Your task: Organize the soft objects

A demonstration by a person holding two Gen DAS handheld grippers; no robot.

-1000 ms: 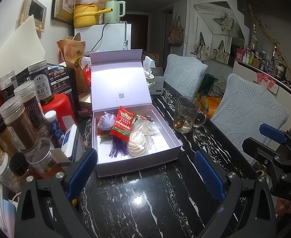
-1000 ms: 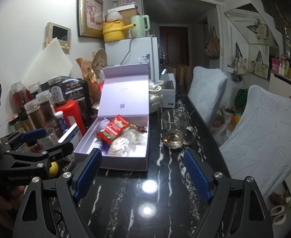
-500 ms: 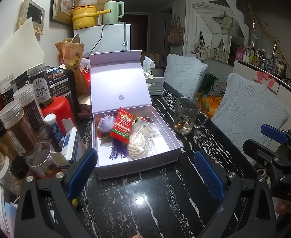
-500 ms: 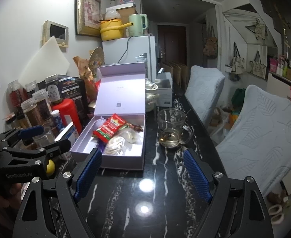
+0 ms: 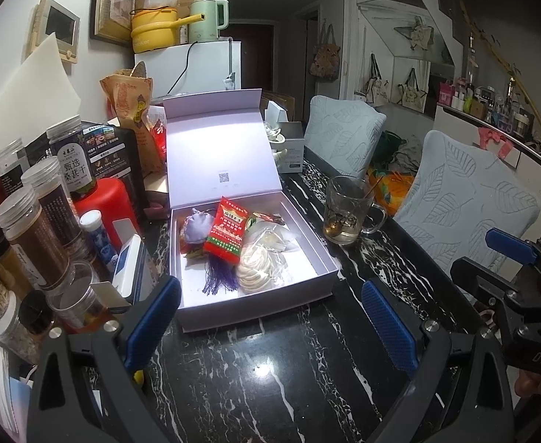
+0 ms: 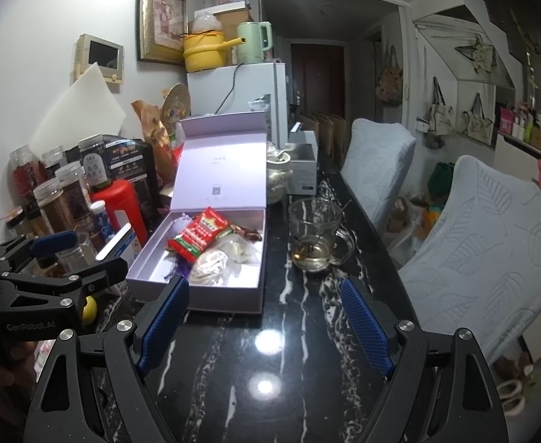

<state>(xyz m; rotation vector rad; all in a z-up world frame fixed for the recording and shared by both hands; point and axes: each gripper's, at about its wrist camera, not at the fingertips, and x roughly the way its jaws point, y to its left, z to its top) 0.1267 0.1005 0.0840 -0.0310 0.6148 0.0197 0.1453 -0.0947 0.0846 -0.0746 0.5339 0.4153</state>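
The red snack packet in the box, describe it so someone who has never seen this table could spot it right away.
On the black marble table stands an open lilac gift box with its lid propped upright. Inside, the red snack packet lies slanted across the middle, between a lilac pouch and a white coiled bundle. It is the only bright red, flat, printed wrapper there.
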